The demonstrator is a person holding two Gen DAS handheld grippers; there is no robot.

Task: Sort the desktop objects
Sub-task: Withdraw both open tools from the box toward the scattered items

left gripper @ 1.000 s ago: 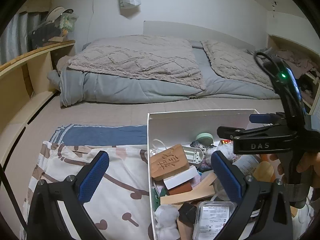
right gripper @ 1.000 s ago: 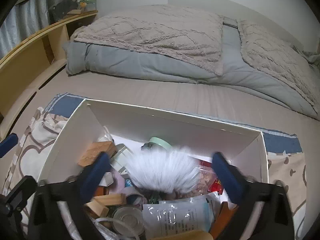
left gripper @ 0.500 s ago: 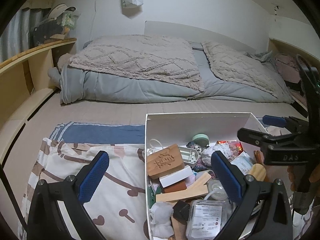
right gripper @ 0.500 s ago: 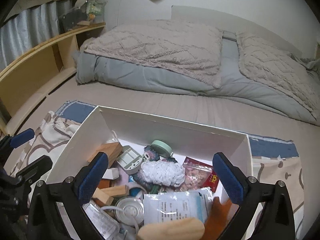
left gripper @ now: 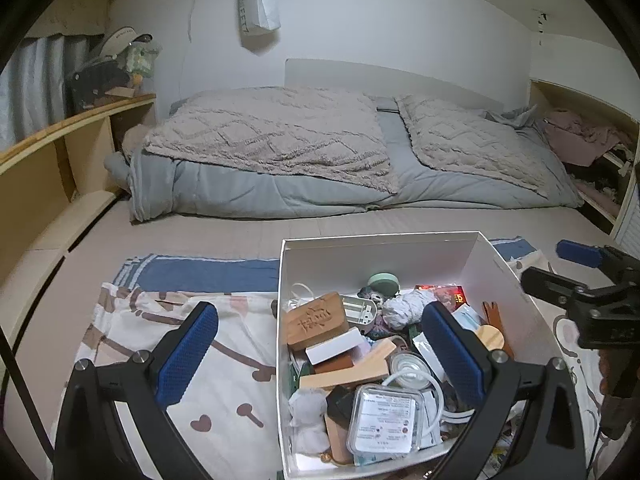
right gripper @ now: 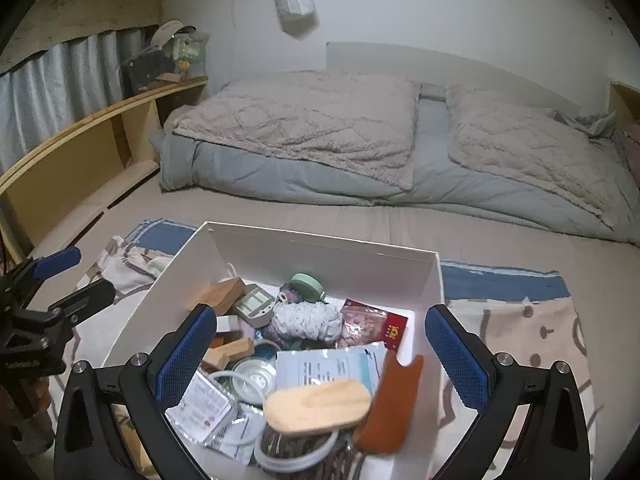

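Note:
A white box full of small objects sits on a patterned cloth on the bed. Inside lie a carved wooden block, a crumpled white bundle, a green round lid, a clear plastic case, a paper packet, a wooden oval piece and an orange-brown flat piece. My left gripper is open and empty, above the box's left wall. My right gripper is open and empty, above the box's near end; it shows at the right in the left wrist view.
Grey and beige bedding is piled at the far end of the bed. A wooden shelf unit runs along the left. A white bag hangs on the wall. Clothes lie at the far right.
Both grippers have pulled back and up from the box. The white bundle that was blurred close to the right gripper a second ago now lies still in the box.

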